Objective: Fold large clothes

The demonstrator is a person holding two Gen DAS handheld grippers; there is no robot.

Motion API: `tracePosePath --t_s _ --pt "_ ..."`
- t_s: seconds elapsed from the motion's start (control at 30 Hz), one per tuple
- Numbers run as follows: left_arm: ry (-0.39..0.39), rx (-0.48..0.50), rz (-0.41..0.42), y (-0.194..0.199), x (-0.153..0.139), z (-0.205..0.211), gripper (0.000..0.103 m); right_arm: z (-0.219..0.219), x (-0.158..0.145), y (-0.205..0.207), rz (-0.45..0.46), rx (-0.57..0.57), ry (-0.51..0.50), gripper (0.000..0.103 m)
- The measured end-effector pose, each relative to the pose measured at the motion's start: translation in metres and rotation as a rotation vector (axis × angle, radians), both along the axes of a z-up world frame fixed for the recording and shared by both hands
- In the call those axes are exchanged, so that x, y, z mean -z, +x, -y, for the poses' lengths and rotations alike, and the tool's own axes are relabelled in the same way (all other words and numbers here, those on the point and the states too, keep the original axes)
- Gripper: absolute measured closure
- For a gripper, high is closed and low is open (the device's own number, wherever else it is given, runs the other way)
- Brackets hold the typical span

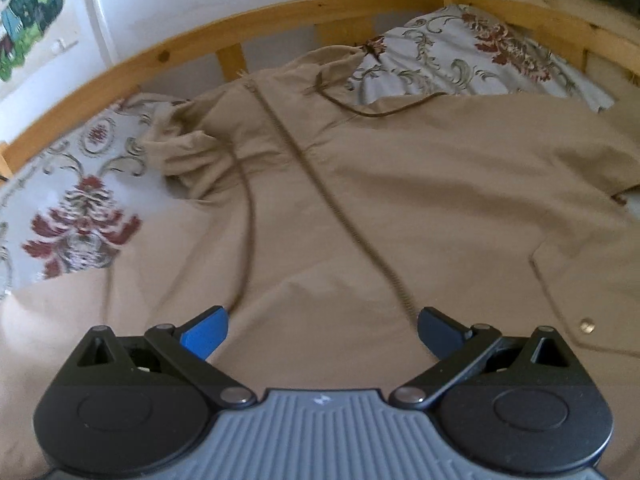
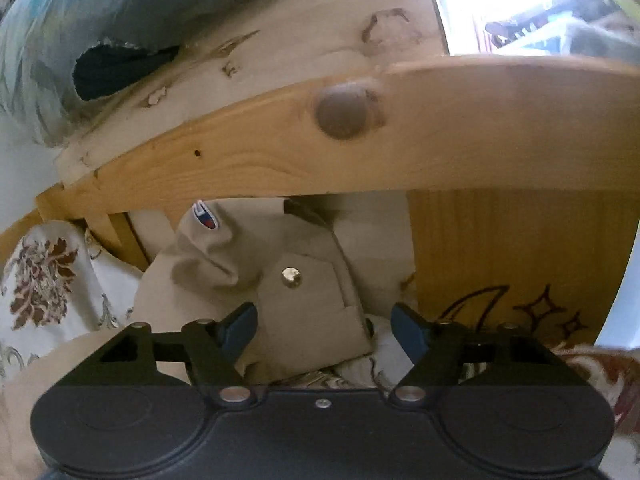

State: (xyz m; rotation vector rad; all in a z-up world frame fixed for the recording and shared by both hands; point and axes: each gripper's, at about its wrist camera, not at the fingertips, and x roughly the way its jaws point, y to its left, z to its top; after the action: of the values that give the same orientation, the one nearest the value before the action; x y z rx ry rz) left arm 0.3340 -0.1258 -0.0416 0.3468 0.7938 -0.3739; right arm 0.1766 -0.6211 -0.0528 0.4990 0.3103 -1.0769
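Note:
A large beige zip-up jacket (image 1: 380, 184) lies spread on a bed, its zipper (image 1: 320, 184) running from the collar down toward me. My left gripper (image 1: 322, 330) is open and empty, low over the jacket's lower front, its blue pads either side of the zipper's end. In the right wrist view, a bunched part of the same jacket (image 2: 256, 272) shows a snap-button pocket flap (image 2: 292, 278) and a small logo patch (image 2: 204, 218). My right gripper (image 2: 324, 328) is open and empty, just in front of that pocket flap.
A floral bedsheet (image 1: 76, 216) covers the mattress. A floral pillow (image 1: 460, 52) lies at the far right. A wooden bed rail (image 1: 192, 48) bounds the far side. In the right wrist view a wooden bed beam (image 2: 360, 140) hangs close above the jacket.

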Motion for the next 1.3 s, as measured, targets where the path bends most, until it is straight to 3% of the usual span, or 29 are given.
tracePosePath --t_s 0.1,0.27,0.33,0.37,0.4,0.43,0.47,0.5,0.77,0.83,0.9,1.03,1.1,1.3 --pt "-0.013 0.003 -0.014 0.003 0.005 0.006 0.001 0.002 0.009 0.007 0.044 0.034 0.048 0.036" --pt "-0.048 -0.018 -0.028 0.003 0.008 0.005 0.001 0.018 0.026 0.013 0.146 0.116 0.143 0.035" --pt "-0.05 -0.018 -0.033 0.003 0.011 0.005 0.001 0.021 0.031 0.014 0.16 0.112 0.136 0.036" --pt "-0.048 -0.021 -0.035 0.004 0.013 0.006 0.001 0.02 0.032 0.016 0.151 0.114 0.128 0.049" --pt "-0.049 -0.026 -0.039 0.005 0.013 0.006 0.001 0.02 0.033 0.019 0.137 0.115 0.12 0.071" --pt "-0.054 -0.032 -0.045 0.006 0.014 0.006 0.001 0.019 0.033 0.021 0.126 0.125 0.118 0.08" --pt "-0.065 -0.04 -0.05 0.008 0.014 0.006 0.001 0.017 0.033 0.021 0.13 0.133 0.117 0.097" --pt "-0.077 -0.047 -0.05 0.008 0.014 0.006 0.001 0.016 0.032 0.019 0.152 0.124 0.112 0.103" --pt "-0.126 -0.067 -0.017 0.005 0.007 -0.008 0.001 -0.019 0.003 0.026 0.131 -0.072 -0.041 0.103" --pt "-0.121 -0.067 -0.02 0.004 0.008 -0.011 0.001 -0.014 0.007 0.026 0.133 -0.068 -0.009 0.096" --pt "-0.111 -0.07 -0.021 0.004 0.009 -0.014 0.001 -0.007 0.012 0.021 0.121 0.003 0.044 0.058" --pt "-0.099 -0.082 -0.026 0.004 0.011 -0.017 0.001 0.009 0.028 0.025 0.115 0.096 0.138 0.049" --pt "-0.086 -0.085 -0.023 0.005 0.013 -0.016 0.001 0.015 0.032 0.032 0.117 0.115 0.139 0.03" --pt "-0.078 -0.077 -0.045 0.004 0.017 -0.011 0.001 0.037 0.049 0.046 0.157 0.15 0.171 0.026"
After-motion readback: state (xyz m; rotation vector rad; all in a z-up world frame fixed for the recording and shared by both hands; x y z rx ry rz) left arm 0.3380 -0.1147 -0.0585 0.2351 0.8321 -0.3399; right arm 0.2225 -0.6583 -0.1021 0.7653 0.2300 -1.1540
